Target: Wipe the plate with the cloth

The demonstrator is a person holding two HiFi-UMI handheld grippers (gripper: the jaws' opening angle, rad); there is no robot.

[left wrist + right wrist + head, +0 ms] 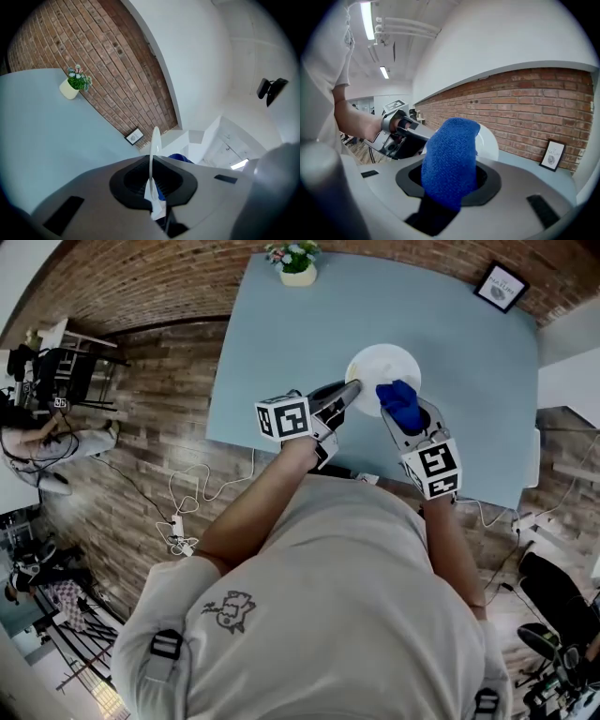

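A round white plate (384,367) is held up over the pale blue table (272,362), and my left gripper (351,390) is shut on its near left rim. In the left gripper view the plate (154,143) stands edge-on between the jaws of that gripper (152,187). My right gripper (401,416) is shut on a blue cloth (400,401), which sits at the plate's near right edge. Seen from the right gripper view, the cloth (450,161) bulges out of the jaws in front of the plate (489,140), with the left gripper (401,133) beyond it.
A small potted plant (298,263) stands at the table's far edge and a framed picture (500,287) at its far right corner. Cables (183,512) lie on the wooden floor to the left. A person (42,437) is at the far left.
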